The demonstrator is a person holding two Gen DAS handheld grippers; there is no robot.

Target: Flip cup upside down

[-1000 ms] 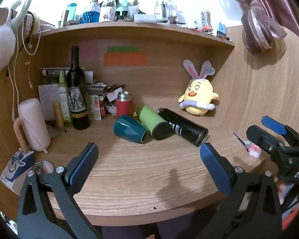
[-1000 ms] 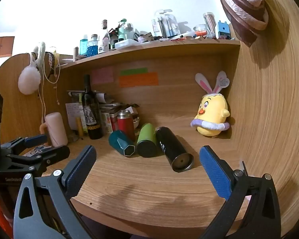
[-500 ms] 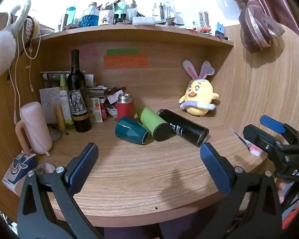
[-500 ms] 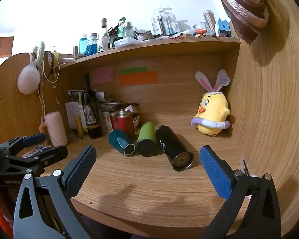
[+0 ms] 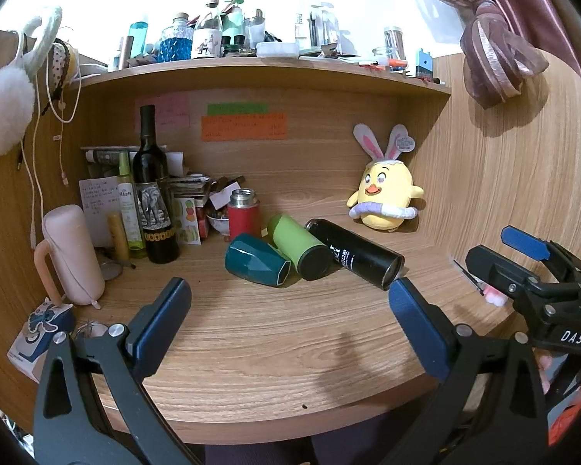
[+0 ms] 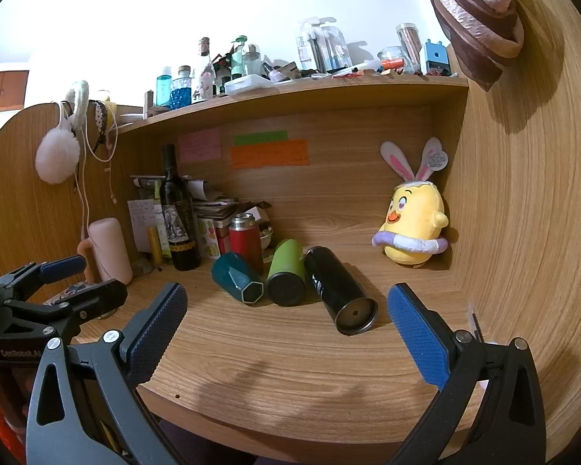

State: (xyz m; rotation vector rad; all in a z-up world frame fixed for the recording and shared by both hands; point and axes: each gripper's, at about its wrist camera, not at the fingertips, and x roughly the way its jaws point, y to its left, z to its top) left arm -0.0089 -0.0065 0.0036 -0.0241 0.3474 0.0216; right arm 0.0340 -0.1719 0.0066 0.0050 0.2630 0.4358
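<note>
Three cups lie on their sides in a row on the wooden desk (image 5: 275, 341): a teal cup (image 5: 255, 260) on the left, a green cup (image 5: 298, 246) in the middle and a black cup (image 5: 354, 254) on the right. They also show in the right wrist view: the teal cup (image 6: 236, 277), the green cup (image 6: 286, 271) and the black cup (image 6: 337, 288). My left gripper (image 5: 288, 319) is open and empty, well short of the cups. My right gripper (image 6: 286, 323) is open and empty, also short of them, and shows at the right of the left wrist view (image 5: 523, 267).
A red flask (image 5: 244, 213) stands upright just behind the cups. A wine bottle (image 5: 151, 190), a pink case (image 5: 71, 252) and papers crowd the back left. A yellow plush chick (image 5: 385, 199) sits at the back right. A loaded shelf (image 5: 251, 66) hangs overhead.
Both grippers have stayed open and drifted only slightly; the left wrist view has shifted a little. The cups have not moved.
</note>
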